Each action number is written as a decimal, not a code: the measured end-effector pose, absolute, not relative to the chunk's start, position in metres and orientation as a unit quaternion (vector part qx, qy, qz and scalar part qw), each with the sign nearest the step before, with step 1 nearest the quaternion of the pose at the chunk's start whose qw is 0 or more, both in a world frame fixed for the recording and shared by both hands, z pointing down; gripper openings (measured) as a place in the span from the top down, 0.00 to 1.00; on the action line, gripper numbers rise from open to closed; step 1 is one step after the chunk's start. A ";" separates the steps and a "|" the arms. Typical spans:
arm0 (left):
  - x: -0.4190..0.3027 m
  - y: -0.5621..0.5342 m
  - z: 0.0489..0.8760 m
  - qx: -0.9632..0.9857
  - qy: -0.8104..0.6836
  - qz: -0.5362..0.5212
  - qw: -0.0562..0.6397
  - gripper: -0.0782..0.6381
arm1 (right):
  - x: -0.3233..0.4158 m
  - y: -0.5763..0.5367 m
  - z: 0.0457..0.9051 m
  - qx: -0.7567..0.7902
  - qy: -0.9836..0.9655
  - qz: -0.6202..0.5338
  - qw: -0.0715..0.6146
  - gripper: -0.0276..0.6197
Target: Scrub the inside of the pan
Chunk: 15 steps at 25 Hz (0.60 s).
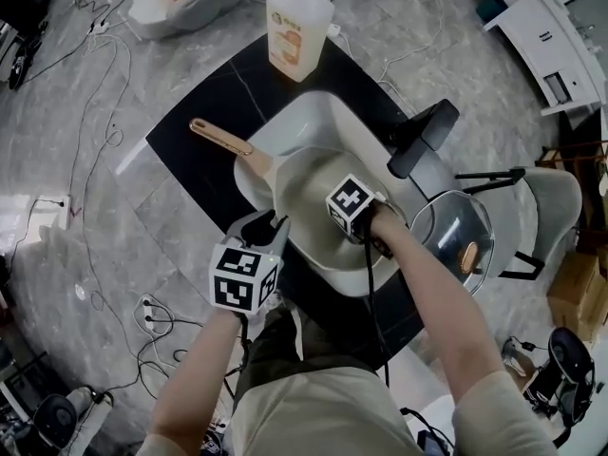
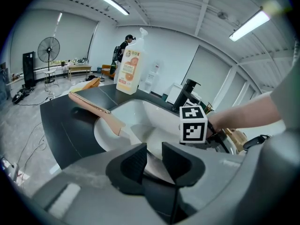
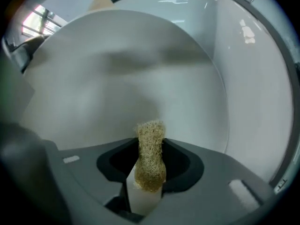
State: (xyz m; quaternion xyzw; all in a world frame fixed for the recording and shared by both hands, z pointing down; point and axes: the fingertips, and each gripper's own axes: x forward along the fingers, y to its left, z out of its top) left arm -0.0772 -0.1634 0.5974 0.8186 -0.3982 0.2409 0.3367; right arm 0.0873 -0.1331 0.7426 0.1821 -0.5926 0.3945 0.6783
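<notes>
A pale grey pan with a coppery handle lies in the white sink. My left gripper is at the pan's near rim and is shut on that thin rim, which runs between its two black pads. My right gripper reaches into the pan from the right. It is shut on a tan fibrous scrubber with a white backing. The scrubber's tip stands just above the pan's smooth inside. In the left gripper view the right gripper's marker cube hangs over the pan.
An orange-labelled soap bottle stands on the black counter behind the sink. A black faucet rises at the sink's right. A glass lid rests to the right. Cables trail over the grey floor.
</notes>
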 end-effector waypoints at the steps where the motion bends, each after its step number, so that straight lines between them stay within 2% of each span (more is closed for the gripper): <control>1: -0.077 -0.164 0.597 0.819 -0.398 0.241 0.335 0.73 | 0.087 -0.124 0.738 0.168 -0.591 0.410 0.674 0.71; 8: -0.077 -0.165 0.598 0.818 -0.403 0.249 0.325 0.73 | 0.025 -0.086 0.695 0.080 -0.633 0.542 0.547 0.71; 12: -0.077 -0.164 0.598 0.812 -0.413 0.267 0.313 0.74 | -0.024 -0.101 0.651 0.067 -0.703 0.568 0.423 0.71; 15: -0.079 -0.158 0.592 0.812 -0.414 0.267 0.315 0.74 | -0.034 -0.112 0.623 0.087 -0.737 0.549 0.385 0.71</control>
